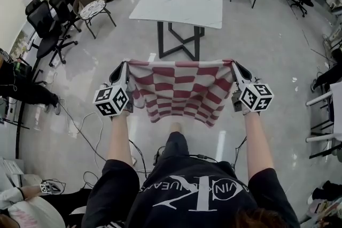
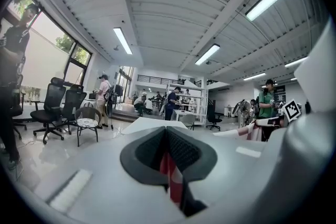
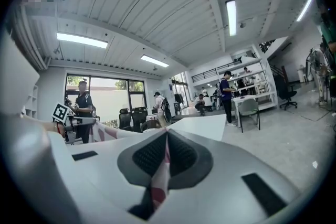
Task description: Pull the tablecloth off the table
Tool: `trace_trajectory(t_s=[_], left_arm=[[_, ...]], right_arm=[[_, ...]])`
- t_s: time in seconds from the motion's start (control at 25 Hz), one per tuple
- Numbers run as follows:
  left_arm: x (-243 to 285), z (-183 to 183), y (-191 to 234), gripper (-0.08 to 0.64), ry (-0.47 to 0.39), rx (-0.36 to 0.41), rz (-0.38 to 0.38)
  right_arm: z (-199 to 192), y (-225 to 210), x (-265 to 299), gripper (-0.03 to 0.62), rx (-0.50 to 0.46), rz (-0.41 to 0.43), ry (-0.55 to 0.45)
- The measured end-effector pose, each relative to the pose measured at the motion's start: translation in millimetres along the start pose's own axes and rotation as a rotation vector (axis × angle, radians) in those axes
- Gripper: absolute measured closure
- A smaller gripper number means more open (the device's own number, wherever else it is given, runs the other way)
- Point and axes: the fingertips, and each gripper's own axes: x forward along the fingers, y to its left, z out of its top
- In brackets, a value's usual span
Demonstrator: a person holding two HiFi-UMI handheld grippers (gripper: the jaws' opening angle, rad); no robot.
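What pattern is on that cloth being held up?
Red and white checks on the cloth, clearest in the head view.

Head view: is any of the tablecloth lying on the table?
No, the tablecloth hangs between the left claw and right claw, apart from the table.
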Motion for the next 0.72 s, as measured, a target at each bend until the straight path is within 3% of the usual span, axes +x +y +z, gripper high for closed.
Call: trace_trajectory(t_s=[0.72], left_arm=[[-0.6,65.6,-9.2,0.543,-0.154,0.099,0.001]], right_arm=[[65.2,3.9,1.9,0.581,-0.06,0.013,-0.121]])
